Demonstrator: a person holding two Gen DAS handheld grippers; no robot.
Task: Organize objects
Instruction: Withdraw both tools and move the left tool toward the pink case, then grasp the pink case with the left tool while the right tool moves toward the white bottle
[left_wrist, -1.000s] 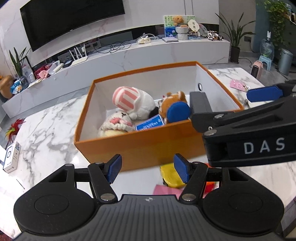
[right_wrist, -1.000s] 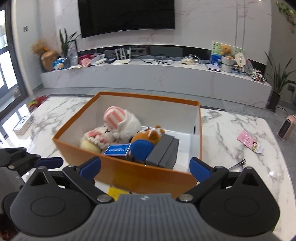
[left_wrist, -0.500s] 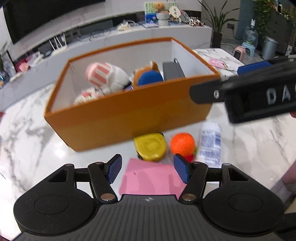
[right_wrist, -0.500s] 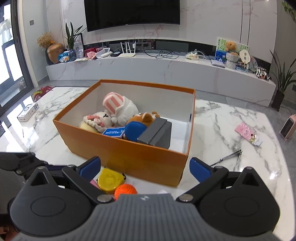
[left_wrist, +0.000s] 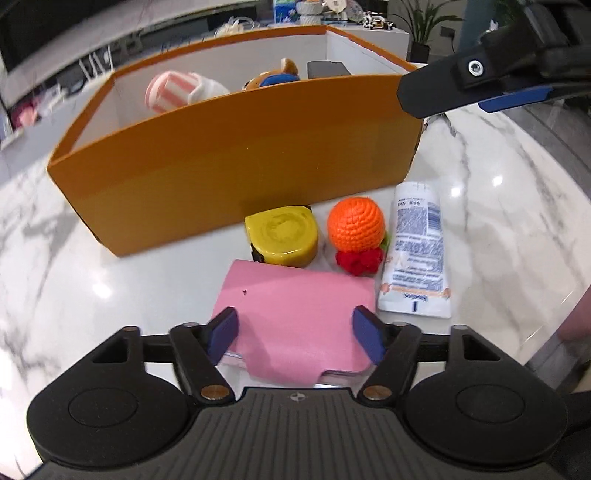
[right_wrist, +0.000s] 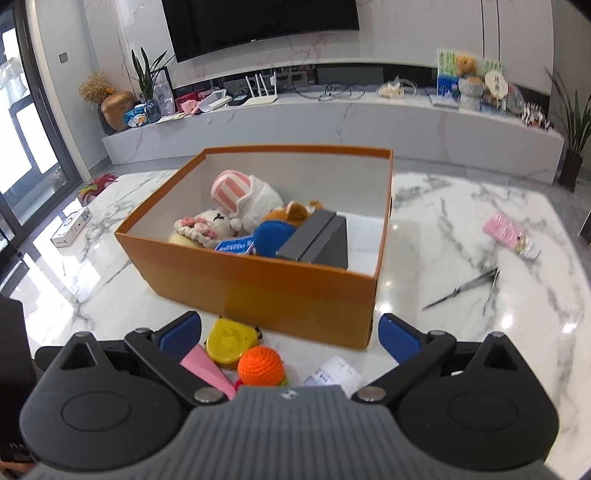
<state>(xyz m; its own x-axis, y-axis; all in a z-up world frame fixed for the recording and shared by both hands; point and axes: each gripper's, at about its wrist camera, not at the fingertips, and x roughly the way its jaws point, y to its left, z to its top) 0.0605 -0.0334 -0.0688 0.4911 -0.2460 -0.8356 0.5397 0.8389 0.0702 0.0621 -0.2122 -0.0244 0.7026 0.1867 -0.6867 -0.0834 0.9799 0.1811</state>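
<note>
An orange box (left_wrist: 236, 162) (right_wrist: 295, 295) on the marble table holds plush toys (right_wrist: 240, 203), a blue ball (right_wrist: 273, 236) and a grey case (right_wrist: 317, 243). In front of it lie a yellow tape measure (left_wrist: 282, 236), an orange crochet ball (left_wrist: 356, 223), a white tube (left_wrist: 417, 251) and a pink wallet (left_wrist: 295, 314). My left gripper (left_wrist: 295, 334) is open, its fingers on either side of the wallet's near end. My right gripper (right_wrist: 290, 332) is open and empty above these items, and shows at the left wrist view's upper right (left_wrist: 480, 74).
Scissors (right_wrist: 465, 288) and a pink packet (right_wrist: 509, 232) lie on the table right of the box. A small white box (right_wrist: 70, 230) sits at the table's far left. A TV console with clutter runs along the back wall.
Both grippers have pulled back from the box. My left gripper has dropped low over the pink wallet, which now lies between its fingers. The right gripper rose and backed away.
</note>
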